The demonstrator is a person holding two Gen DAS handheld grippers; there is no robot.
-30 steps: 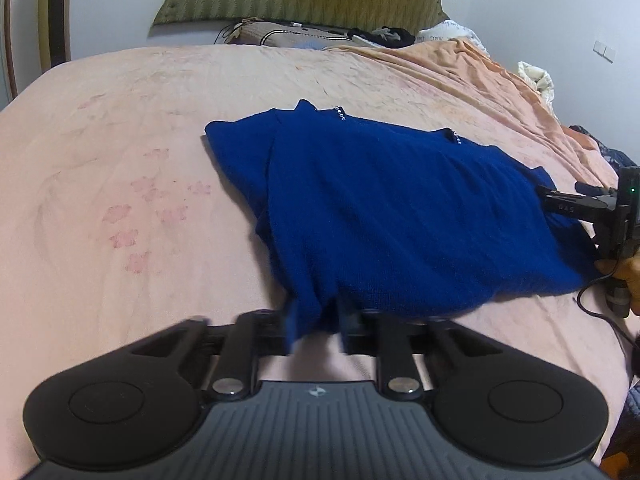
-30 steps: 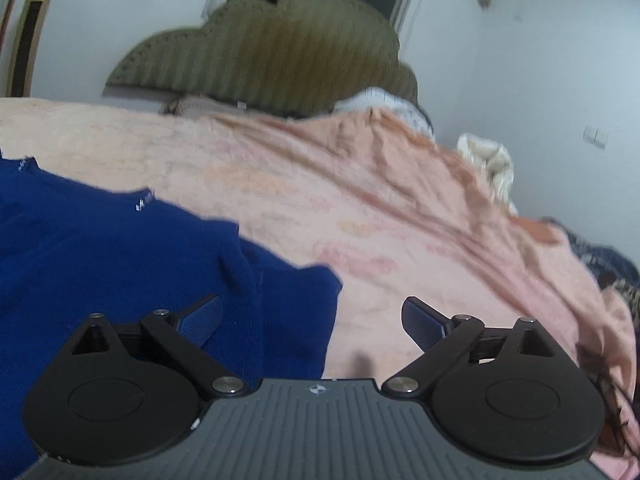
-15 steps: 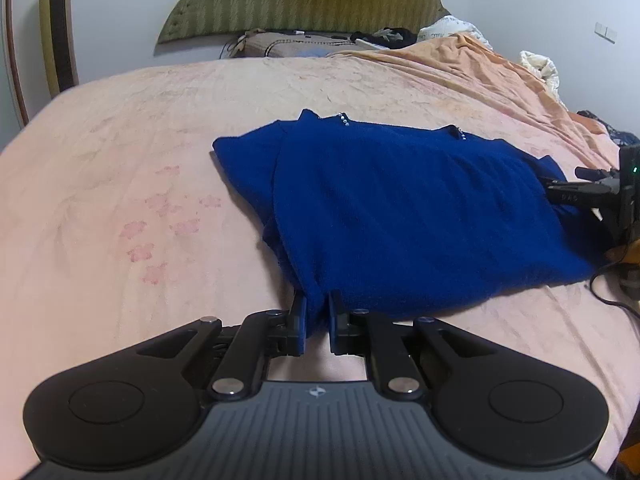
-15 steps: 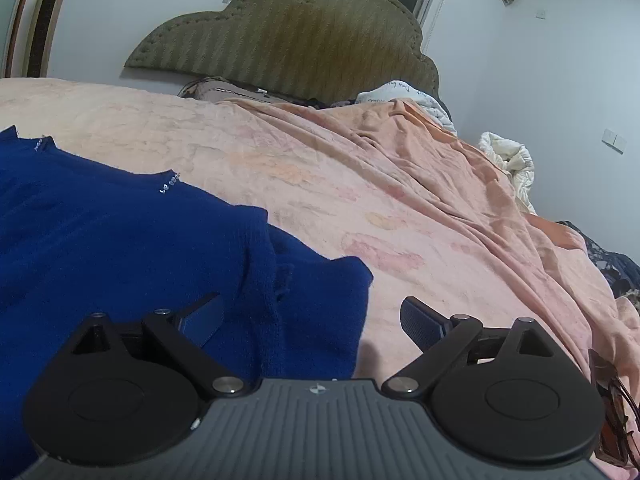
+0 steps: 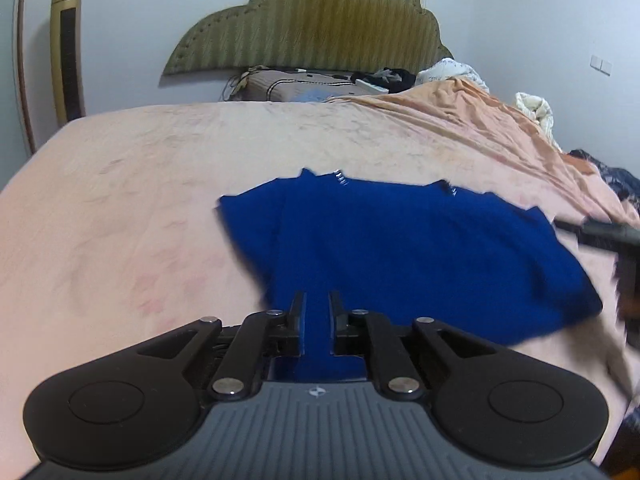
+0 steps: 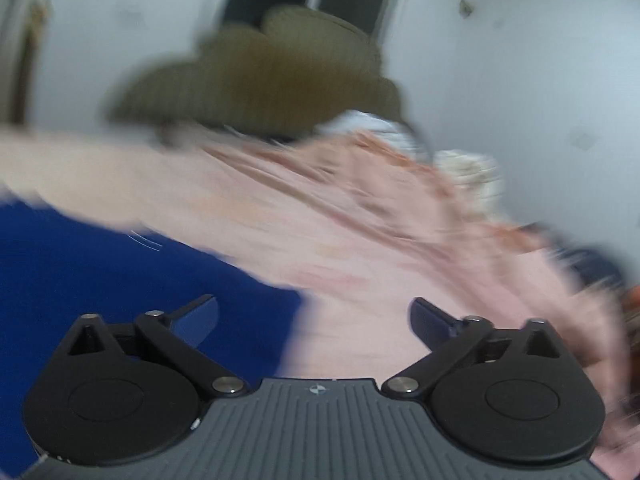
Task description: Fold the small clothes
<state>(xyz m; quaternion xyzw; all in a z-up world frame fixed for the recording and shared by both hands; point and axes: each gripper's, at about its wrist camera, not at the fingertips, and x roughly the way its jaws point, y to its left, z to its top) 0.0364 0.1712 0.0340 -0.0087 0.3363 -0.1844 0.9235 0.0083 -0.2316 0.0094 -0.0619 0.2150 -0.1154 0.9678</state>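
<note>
A dark blue knit sweater (image 5: 400, 248) lies partly folded on the pink bedsheet (image 5: 120, 200). My left gripper (image 5: 317, 304) is shut on its near hem, and blue fabric fills the narrow gap between the pads and rises with them. My right gripper (image 6: 314, 316) hovers over the sweater's right edge (image 6: 100, 280). Its jaws are opening wide, and nothing is pinched between them; the blue cloth only lies below its left finger. In the left wrist view the right gripper (image 5: 600, 234) shows blurred at the sweater's far right side.
An olive padded headboard (image 5: 308, 28) stands against the back wall, with pillows and clutter (image 5: 304, 88) below it. A crumpled white blanket (image 5: 534, 110) and dark clothes (image 5: 616, 180) lie along the bed's right side. The right wrist view is motion-blurred.
My left gripper has risen with the near hem pinched, lifting that edge off the sheet. My right gripper has moved up and sideways off the sweater's right corner, still open.
</note>
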